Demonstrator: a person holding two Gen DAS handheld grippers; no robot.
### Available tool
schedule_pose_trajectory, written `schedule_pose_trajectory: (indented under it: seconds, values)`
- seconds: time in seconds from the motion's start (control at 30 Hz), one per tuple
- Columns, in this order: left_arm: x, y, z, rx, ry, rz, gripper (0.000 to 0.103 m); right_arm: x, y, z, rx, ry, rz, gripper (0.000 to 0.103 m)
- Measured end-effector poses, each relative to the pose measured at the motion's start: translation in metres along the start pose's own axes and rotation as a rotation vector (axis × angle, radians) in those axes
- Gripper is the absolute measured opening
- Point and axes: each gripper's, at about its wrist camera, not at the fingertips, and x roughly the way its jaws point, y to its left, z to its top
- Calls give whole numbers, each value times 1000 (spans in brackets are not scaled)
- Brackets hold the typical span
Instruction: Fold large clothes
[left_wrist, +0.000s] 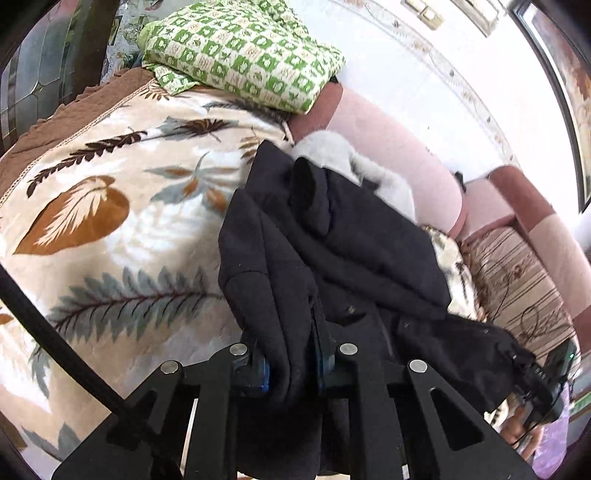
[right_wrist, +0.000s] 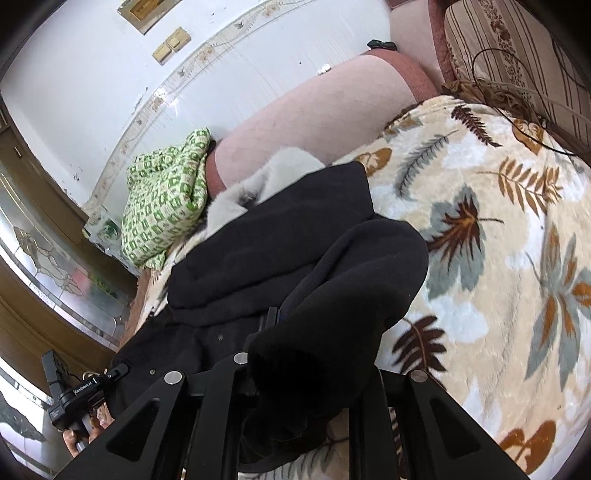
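Note:
A large black coat (left_wrist: 332, 229) with a grey fur collar (left_wrist: 351, 162) lies bunched on a leaf-patterned blanket (left_wrist: 110, 206) over a sofa. My left gripper (left_wrist: 291, 365) is shut on a fold of the black coat near its lower edge. In the right wrist view the black coat (right_wrist: 280, 236) drapes over my right gripper (right_wrist: 291, 369), which is shut on a thick fold of it; the fingertips are hidden by cloth. The grey fur collar (right_wrist: 266, 181) lies at the far end. Each gripper shows at the edge of the other's view.
A folded green-and-white checked cloth (left_wrist: 240, 51) sits at the sofa's far end against the pink backrest (left_wrist: 388, 140). A striped cushion (left_wrist: 517, 280) lies to the right. A white wall stands behind. The other hand-held gripper (right_wrist: 74, 398) shows low left in the right wrist view.

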Motion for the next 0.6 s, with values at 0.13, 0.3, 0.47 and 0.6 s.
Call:
schedule_pose_trajectory:
  seconds: [0.13, 0.3, 0.47, 0.6]
  values:
    - [4, -5, 15, 3, -34, 0, 15, 4, 7, 11, -18, -28, -6, 17]
    - [14, -20, 32, 47, -82, 31, 15, 16, 27, 23, -73, -70, -41, 16]
    - [27, -32, 50, 68, -111, 43, 15, 29, 38, 36, -89, -101, -52, 16]
    - [37, -33, 69, 59, -128, 38, 15, 38, 39, 50, -78, -123, -49, 16]
